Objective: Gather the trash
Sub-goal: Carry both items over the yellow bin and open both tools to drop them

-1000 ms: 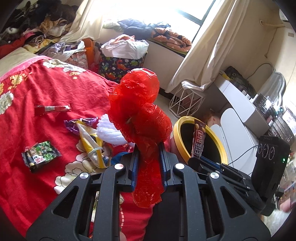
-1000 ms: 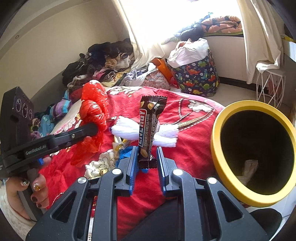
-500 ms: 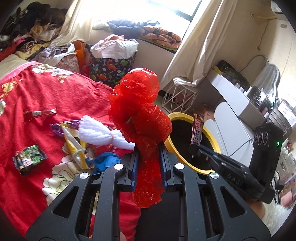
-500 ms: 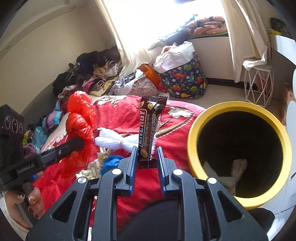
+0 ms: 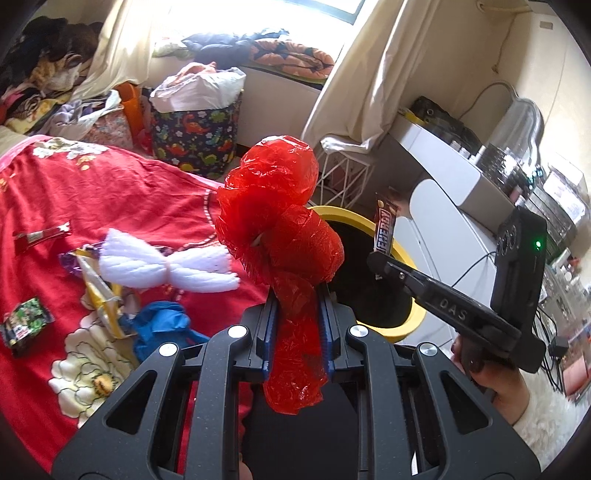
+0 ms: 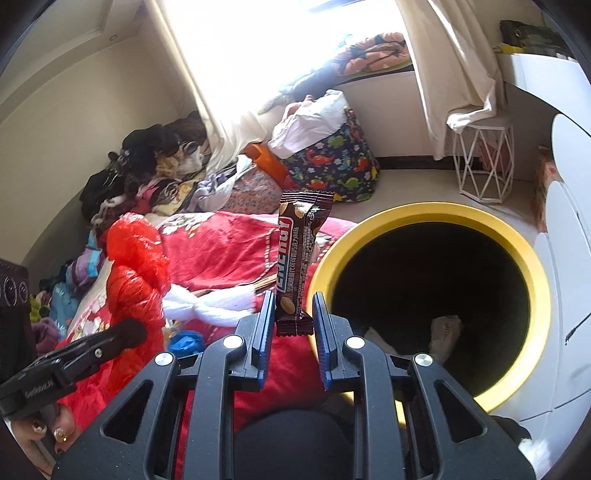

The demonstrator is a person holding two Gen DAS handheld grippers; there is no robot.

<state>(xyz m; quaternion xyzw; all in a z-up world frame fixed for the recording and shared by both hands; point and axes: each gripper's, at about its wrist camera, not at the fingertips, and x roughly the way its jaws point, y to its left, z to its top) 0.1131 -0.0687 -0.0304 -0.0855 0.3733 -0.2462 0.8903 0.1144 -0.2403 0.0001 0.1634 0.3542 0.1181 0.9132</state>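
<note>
Trash bin (image 6: pixel 532 266), yellow-rimmed, stands right of the red bed (image 5: pixel 110 195). We grasp a crumpled red plastic bag (image 5: pixel 280 221) in the left gripper (image 5: pixel 297 306) and a brown chocolate bar wrapper (image 6: pixel 299 258) in the right gripper (image 6: pixel 293 314), near the bin's rim.

Bright daylight pours through the window (image 5: pixel 258 22) hung with cream curtains (image 5: pixel 369 85), a dinosaur-print storage bag (image 5: pixel 195 136) and white wire stool (image 6: pixel 484 162) on the floor below it, clothes piled (image 6: pixel 147 173) against the beige wall left of it.
</note>
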